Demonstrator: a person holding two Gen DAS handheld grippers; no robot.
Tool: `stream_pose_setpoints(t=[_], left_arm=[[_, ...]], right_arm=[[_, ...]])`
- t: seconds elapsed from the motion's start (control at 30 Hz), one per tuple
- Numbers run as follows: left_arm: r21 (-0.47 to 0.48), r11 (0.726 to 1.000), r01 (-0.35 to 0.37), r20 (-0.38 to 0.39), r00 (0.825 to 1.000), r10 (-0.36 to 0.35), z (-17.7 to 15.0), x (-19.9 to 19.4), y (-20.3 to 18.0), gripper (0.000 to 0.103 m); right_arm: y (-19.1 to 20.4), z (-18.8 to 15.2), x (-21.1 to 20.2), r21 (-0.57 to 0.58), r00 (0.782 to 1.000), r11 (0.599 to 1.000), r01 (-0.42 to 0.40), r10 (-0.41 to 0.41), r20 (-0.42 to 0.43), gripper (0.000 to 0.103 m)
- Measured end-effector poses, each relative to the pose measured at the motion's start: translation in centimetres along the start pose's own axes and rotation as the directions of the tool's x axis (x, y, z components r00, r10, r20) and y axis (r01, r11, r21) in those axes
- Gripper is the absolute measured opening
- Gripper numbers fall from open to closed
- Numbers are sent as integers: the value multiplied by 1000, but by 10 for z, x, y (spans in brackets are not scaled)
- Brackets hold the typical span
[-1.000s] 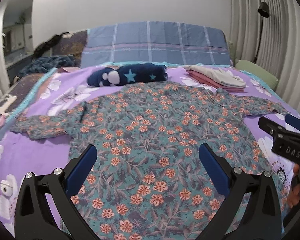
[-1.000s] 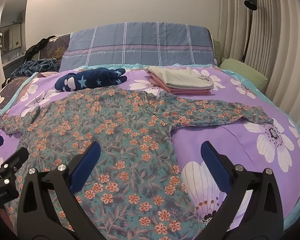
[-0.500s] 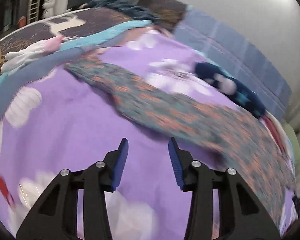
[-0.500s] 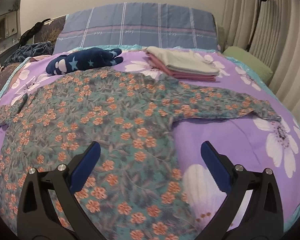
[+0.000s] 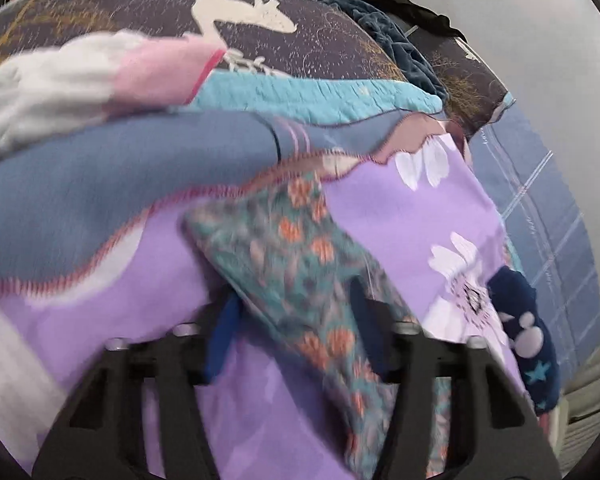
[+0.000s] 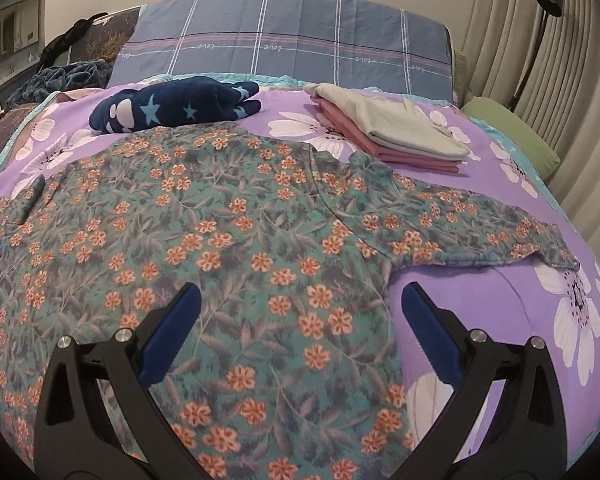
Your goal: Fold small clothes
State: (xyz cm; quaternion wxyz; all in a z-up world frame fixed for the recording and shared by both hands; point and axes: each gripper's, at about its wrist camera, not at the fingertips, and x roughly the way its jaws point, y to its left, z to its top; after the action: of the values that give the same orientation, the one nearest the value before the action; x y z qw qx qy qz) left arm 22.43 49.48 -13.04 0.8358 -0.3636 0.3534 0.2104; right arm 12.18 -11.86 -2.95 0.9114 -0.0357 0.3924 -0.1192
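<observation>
A teal shirt with orange flowers lies spread flat on the purple flowered bedspread, sleeves out to both sides. My right gripper hovers open over the shirt's lower right part, with nothing held between its blue pads. In the left wrist view the picture is blurred. The end of the shirt's left sleeve runs between the blue pads of my left gripper, whose jaws are closing. The pads still stand apart on either side of the cloth.
A rolled navy garment with stars and a folded pink and grey stack lie behind the shirt. A plaid pillow stands at the headboard. A white and pink cloth and a dark deer-print blanket lie past the left sleeve.
My left gripper swung from the shirt's hem out to the left sleeve end, rolled, and narrowed its jaws. My right gripper moved a little forward and lower over the shirt.
</observation>
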Motion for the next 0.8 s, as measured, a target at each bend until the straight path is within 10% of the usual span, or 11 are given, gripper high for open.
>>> stream_pose_setpoints(t=[0.03,0.3,0.5,0.63,0.8], left_arm=[[18,1000,-9,-9,1000,9,2,3,-3,1],[246,954,169,66,980,-190,-21,-71,-93,2],[541,755,371,-27,904,-426,-110,-159,-224,2],[657,571,492,-191,842,-505,-214,-191,-297,2],[693,407,595,-387,784,-486,-343,-187,-353,2]], right_arm=[[2,0,2,-6,1000,1000,-3,3,0,101],[-5,6,10,-30,999,998,-48,49,22,101],[-34,12,11,-3,998,998,-59,59,39,96],[-69,13,11,51,999,998,-37,35,35,82],[-126,12,28,179,994,980,-90,98,-41,28]])
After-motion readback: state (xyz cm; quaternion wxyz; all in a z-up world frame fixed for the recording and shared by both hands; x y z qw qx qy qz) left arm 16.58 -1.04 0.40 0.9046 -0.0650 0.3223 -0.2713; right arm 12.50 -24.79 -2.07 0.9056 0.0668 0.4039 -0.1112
